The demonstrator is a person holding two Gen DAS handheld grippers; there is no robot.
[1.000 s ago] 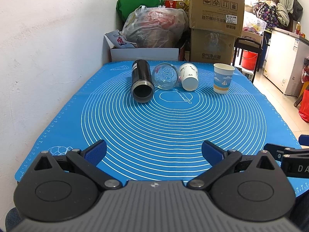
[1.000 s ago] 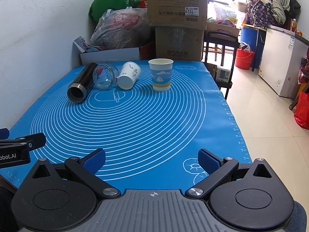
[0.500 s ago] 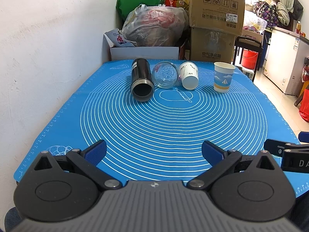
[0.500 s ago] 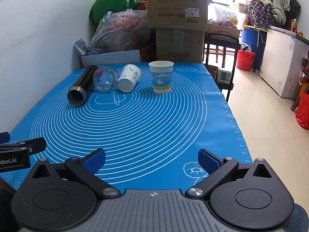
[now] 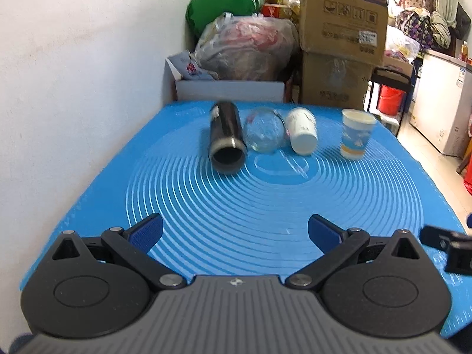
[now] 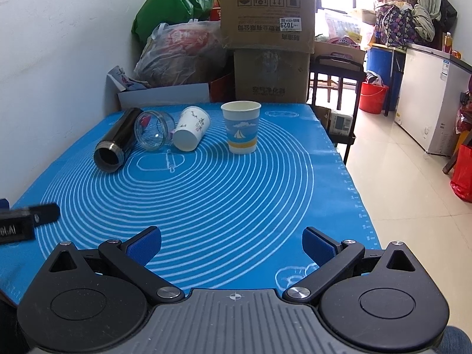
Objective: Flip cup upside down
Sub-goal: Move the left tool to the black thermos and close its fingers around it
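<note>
A blue paper cup with a sailboat print point(image 6: 242, 128) stands upright, mouth up, at the far side of the blue mat point(image 6: 224, 206); it also shows in the left wrist view point(image 5: 356, 137). A white paper cup point(image 6: 191, 132) point(image 5: 302, 135), a clear glass jar point(image 6: 154, 134) point(image 5: 265, 133) and a black flask point(image 6: 117, 140) point(image 5: 226, 141) lie on their sides to its left. My left gripper point(image 5: 235, 233) and right gripper point(image 6: 231, 243) are open and empty over the near edge of the mat, well short of the cups.
A white wall runs along the left. Cardboard boxes point(image 6: 267, 38), plastic bags point(image 6: 180, 56) and a white box stand behind the table. The table's right edge drops to a tiled floor point(image 6: 407, 183) with a white freezer point(image 6: 427, 100) and red bucket.
Both grippers have crept slightly forward and a little higher; the left view is now motion-blurred. The cups, jar and flask have not moved. Both grippers stay open.
</note>
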